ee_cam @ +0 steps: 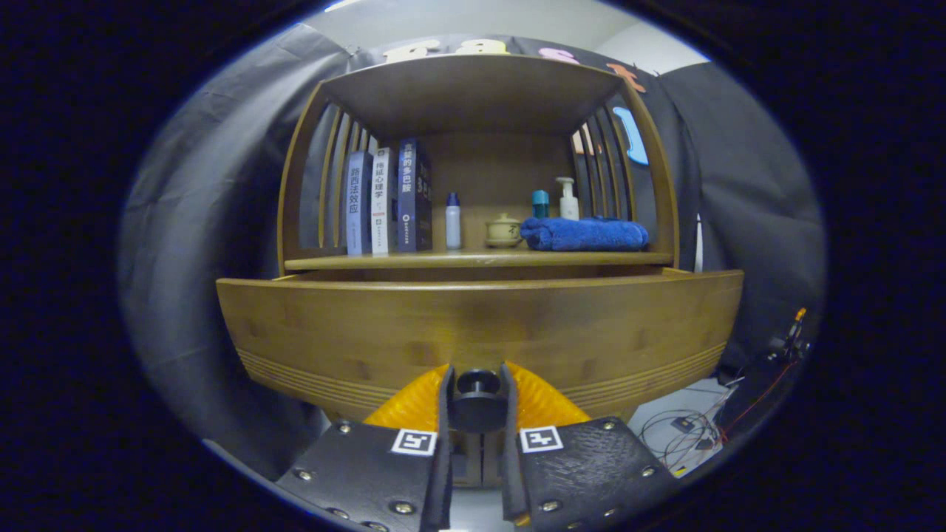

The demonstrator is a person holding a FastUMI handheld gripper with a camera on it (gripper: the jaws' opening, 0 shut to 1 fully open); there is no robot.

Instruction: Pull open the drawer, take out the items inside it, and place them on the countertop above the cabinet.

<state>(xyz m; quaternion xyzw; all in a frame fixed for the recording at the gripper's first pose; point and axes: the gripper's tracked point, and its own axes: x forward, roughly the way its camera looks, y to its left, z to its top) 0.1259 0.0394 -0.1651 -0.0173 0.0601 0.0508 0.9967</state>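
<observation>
Books (388,199), bottles and a blue towel (584,233) crowd the countertop (473,259); tool (477,384) clamps the drawer (332,332) knob (477,399).

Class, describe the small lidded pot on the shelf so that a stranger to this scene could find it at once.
Start at the wooden cabinet, whose drawer knob sits between the gripper fingers. On the open shelf above, look just beside the rolled blue towel. The lidded pot is squat and pale, unlike the tall slim bottles nearby.

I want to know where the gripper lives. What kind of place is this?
Probably a recording booth set up like a home: black cloth walls behind a wooden cabinet holding books and a towel. The gripper clamps the drawer knob.
</observation>
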